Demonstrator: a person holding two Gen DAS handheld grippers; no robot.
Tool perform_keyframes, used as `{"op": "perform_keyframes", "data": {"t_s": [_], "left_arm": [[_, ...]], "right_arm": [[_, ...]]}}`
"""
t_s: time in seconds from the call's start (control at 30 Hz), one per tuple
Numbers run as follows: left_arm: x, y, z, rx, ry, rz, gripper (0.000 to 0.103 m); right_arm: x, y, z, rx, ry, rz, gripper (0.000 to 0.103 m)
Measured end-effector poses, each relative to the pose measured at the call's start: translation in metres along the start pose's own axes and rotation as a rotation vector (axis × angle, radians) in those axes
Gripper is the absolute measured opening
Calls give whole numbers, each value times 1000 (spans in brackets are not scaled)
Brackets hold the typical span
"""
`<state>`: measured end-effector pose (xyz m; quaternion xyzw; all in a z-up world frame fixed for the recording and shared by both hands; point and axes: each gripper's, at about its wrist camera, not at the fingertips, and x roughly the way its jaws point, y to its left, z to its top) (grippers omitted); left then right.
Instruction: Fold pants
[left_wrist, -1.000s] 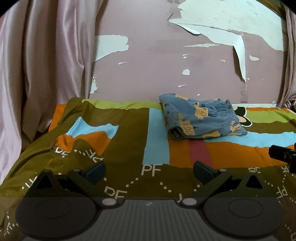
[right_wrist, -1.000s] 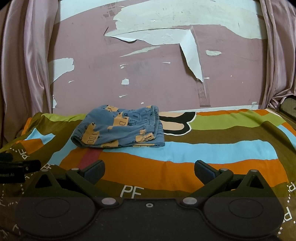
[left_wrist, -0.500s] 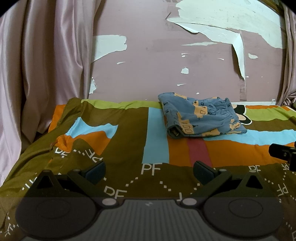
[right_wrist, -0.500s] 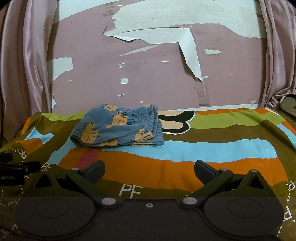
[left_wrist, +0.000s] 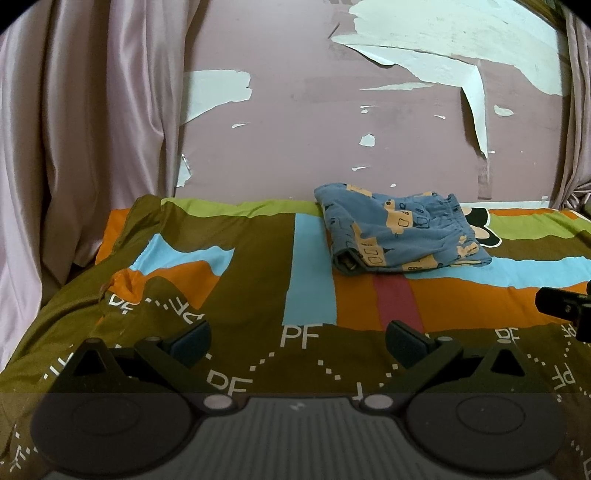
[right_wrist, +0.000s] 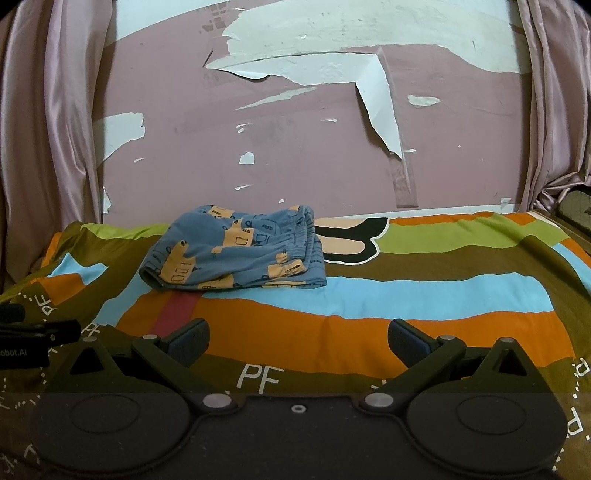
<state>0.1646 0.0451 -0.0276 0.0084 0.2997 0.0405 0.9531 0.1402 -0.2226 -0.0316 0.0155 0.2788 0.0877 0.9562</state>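
Note:
The blue pants (left_wrist: 399, 232) with tan truck prints lie folded in a compact bundle on the bed, near the wall. They also show in the right wrist view (right_wrist: 236, 251). My left gripper (left_wrist: 297, 341) is open and empty, held well in front of the pants, to their left. My right gripper (right_wrist: 297, 341) is open and empty, well in front of the pants, to their right. Part of the right gripper shows at the right edge of the left wrist view (left_wrist: 565, 308), and part of the left gripper at the left edge of the right wrist view (right_wrist: 33, 339).
The bed has a striped brown, orange, blue and green sheet (left_wrist: 258, 266) printed with "PF" and a cartoon figure (right_wrist: 351, 240). A pink wall with peeling paint (right_wrist: 295, 147) stands behind. Pink curtains (left_wrist: 74, 147) hang on the left and on the right (right_wrist: 554, 110).
Both views shift very slightly, with the pants sitting a little lower in the right wrist view. The pants have not moved on the bed and both grippers stay open.

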Motion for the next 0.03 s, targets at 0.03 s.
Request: {"op": "perform_keyframes", "data": {"t_s": [0.03], "left_arm": [[0,0,0,0,2,-2,103]], "right_arm": [[0,0,0,0,0,0,102]]}}
